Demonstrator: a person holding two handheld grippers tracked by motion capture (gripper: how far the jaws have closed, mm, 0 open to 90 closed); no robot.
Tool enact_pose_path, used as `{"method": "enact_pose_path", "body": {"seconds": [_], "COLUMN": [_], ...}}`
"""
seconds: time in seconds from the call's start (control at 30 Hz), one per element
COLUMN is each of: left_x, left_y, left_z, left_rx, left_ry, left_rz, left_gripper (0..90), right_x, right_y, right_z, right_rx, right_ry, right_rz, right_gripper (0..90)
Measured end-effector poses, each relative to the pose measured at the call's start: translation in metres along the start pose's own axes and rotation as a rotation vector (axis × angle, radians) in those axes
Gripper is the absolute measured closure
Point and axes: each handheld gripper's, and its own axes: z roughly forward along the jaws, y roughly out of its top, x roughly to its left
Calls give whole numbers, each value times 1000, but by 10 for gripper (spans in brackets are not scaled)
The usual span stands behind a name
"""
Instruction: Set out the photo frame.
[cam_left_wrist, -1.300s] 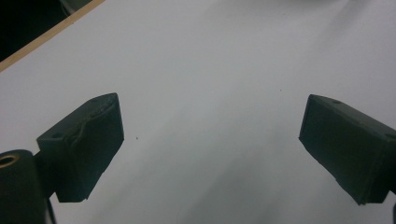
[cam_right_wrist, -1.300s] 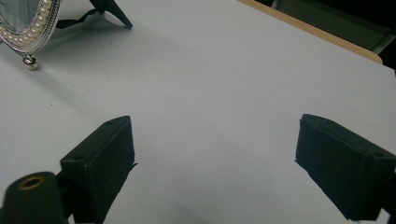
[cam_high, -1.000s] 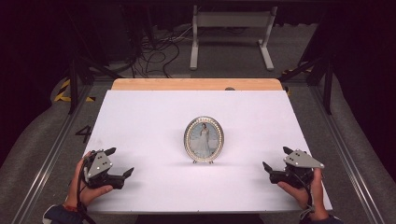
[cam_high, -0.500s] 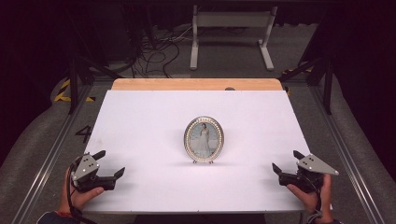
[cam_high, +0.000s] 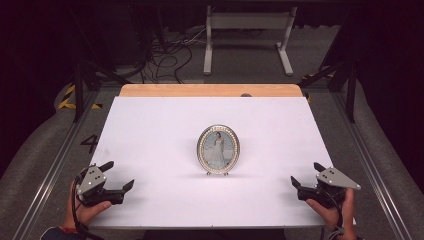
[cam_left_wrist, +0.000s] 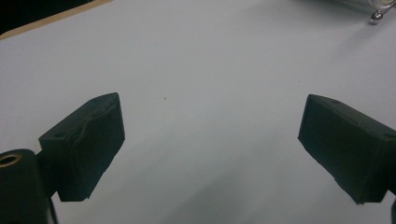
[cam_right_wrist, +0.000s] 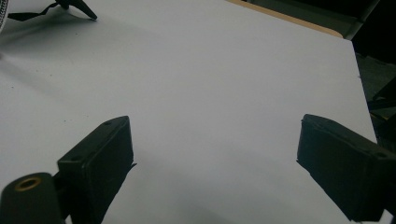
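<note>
Two grippers sit at the near edge of the table, each held in a hand at a near corner of the white sheet (cam_high: 150, 125): the left gripper (cam_high: 120, 175) low at the person's left, the right gripper (cam_high: 306, 174) low at the right. Both have their jaws spread wide and hold nothing; in the left gripper view and the right gripper view alike, bare white surface lies between the two black jaws. Farther in, near the middle of the sheet and well apart from both grippers, the oval picture frame (cam_high: 218, 149) stands upright on its small feet, its beaded silver rim around a portrait that faces the person. One silver foot of it (cam_left_wrist: 376, 17) shows at the top right corner of the left gripper view, and its dark back stand (cam_right_wrist: 77, 5) at the top left of the right gripper view. Beyond the sheet, a strip of wooden tabletop (cam_high: 210, 90) marks the far edge, and past that are cables and a metal stand on the floor. As I judge it, nothing of the handling is done: the frame is untouched, and the reach, the grasp and whatever move follows all remain.
</note>
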Motion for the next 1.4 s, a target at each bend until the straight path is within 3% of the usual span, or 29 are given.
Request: {"method": "enact_pose_path", "body": {"seconds": [1.4], "left_x": [-3], "left_y": [2], "left_z": [6], "left_rx": [29], "left_ry": [1], "left_rz": [13], "left_gripper": [74], "right_x": [3], "right_y": [-2], "right_z": [4], "right_rx": [35], "right_ry": [2], "right_rz": [-16], "right_gripper": [105]}}
